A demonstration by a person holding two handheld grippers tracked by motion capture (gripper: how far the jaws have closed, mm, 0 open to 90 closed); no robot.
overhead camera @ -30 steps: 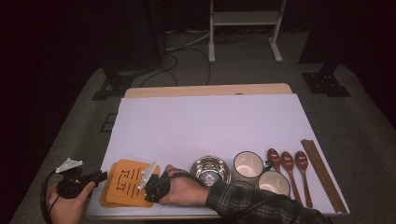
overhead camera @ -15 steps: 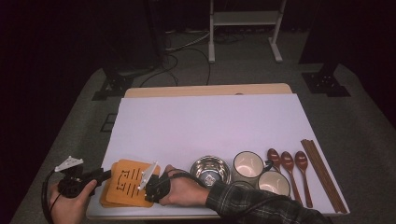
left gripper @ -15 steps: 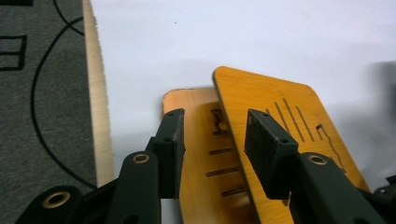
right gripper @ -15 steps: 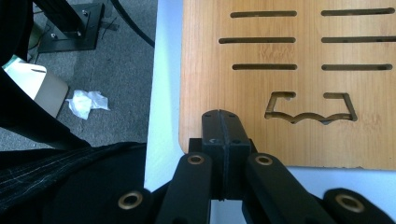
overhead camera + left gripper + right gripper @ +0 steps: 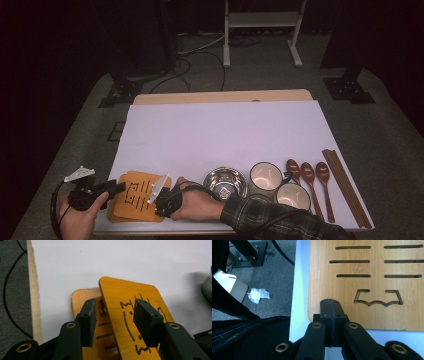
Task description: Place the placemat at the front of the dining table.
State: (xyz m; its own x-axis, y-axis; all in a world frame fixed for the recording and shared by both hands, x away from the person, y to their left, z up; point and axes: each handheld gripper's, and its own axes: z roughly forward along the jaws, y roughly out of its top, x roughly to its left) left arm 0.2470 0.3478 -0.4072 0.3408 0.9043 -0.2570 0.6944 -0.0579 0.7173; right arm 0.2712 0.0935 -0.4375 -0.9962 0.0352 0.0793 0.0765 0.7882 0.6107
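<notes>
Two orange wooden boards with cut-out slots lie stacked at the near left corner of the white-covered tabletop (image 5: 220, 130). The upper board (image 5: 132, 315) sits skewed across the lower board (image 5: 85, 296), so the lower one's far corner shows to its left in the left gripper view.

The left tool (image 5: 113, 317) approaches the stack from the left edge of the tabletop. Its jaws stand partly apart and have just been opening. The edge of the upper board runs between them, but the pads do not press on it: the left pad hangs over the lower board, the right pad over the face of the upper board.

The right tool (image 5: 331, 308) is at the near edge of the upper board, by its rounded corner. Its jaws are pressed flat together with no gap visible. Whether the board edge is pinched between them cannot be told from the right gripper view.

Just beside the stack, along the near edge, stand a steel bowl (image 5: 225, 182) and two cups (image 5: 266, 176). Farther right lie three dark wooden spoons (image 5: 307, 172) and a pair of chopsticks (image 5: 345, 185), well apart from the boards.
</notes>
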